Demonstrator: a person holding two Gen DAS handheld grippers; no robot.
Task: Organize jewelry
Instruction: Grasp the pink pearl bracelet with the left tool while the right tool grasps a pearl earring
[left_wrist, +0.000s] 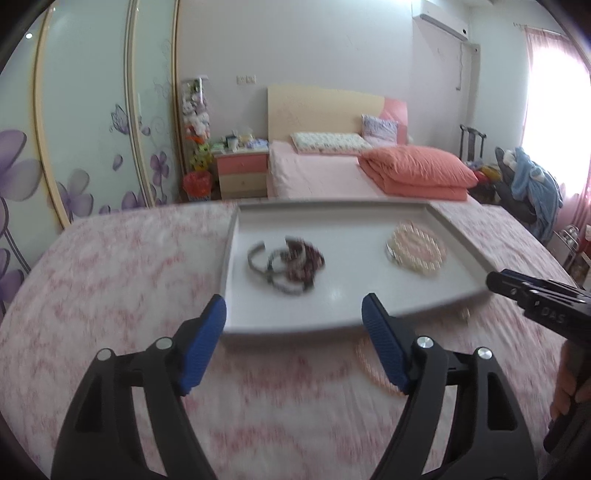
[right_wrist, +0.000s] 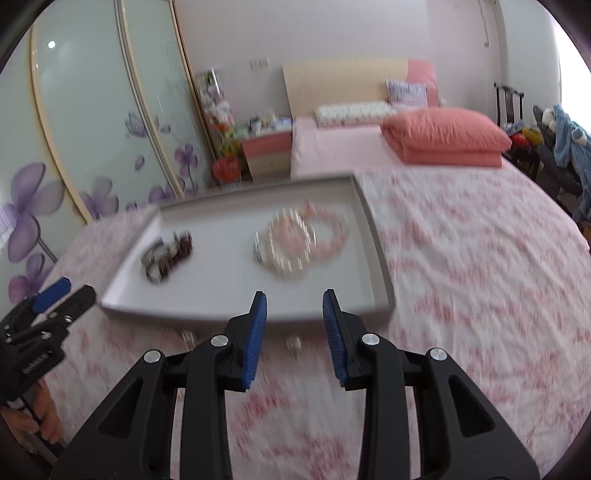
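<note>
Two grippers hover empty over the bed: left gripper with jaws wide apart, right gripper partly open. Inside the white tray lie dark bangles at left and pale beaded bracelets at right. Light, slippery loops; pinch one strand across its rim.

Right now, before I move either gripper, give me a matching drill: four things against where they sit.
Things:
1. dark bracelets
2. pearl bracelets
3. small ring
4. pink bracelet

Places:
A. tray, right part
B. bedspread, by the left gripper
C. tray, left part
D. bedspread, between the jaws of the right gripper

Pairs: 1-C, 2-A, 3-D, 4-B
</note>
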